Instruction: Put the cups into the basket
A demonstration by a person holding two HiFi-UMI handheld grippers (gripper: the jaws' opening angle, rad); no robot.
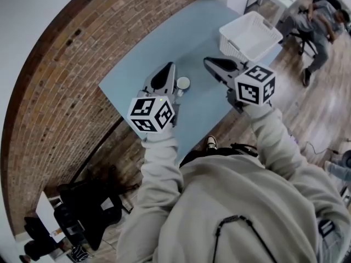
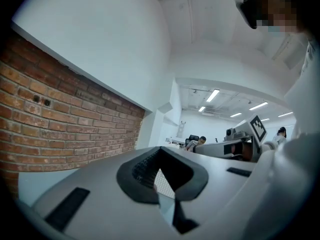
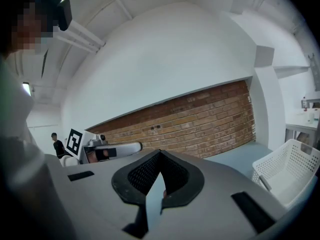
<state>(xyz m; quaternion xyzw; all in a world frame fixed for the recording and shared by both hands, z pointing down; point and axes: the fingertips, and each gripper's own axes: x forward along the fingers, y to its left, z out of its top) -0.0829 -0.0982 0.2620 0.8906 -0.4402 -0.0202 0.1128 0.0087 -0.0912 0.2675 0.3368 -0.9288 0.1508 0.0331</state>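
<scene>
Cup (image 1: 183, 83) stands mouth-up on blue table (image 1: 164, 40) beside brick wall (image 1: 77, 70); left gripper (image 1: 168, 68) and right gripper (image 1: 211, 62) clenched, apparently empty; basket (image 1: 232, 44) far right.

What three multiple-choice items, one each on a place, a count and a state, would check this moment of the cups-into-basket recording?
1. Where is the white lattice plastic basket?
A. At the far right end of the light blue table.
B. On the wooden floor.
C. Between the two grippers.

2. How many cups stand on the table?
A. None.
B. One.
C. Three.

3. How do the right gripper's jaws stand?
A. Wide apart.
B. Closed on a cup.
C. Together, with nothing between them.

Answers:
1 A: the basket sits on the table beyond the right gripper.
2 B: only a small pale round cup shows, beside the left gripper.
3 C: the right gripper view shows the jaws meeting with nothing between them.
</scene>
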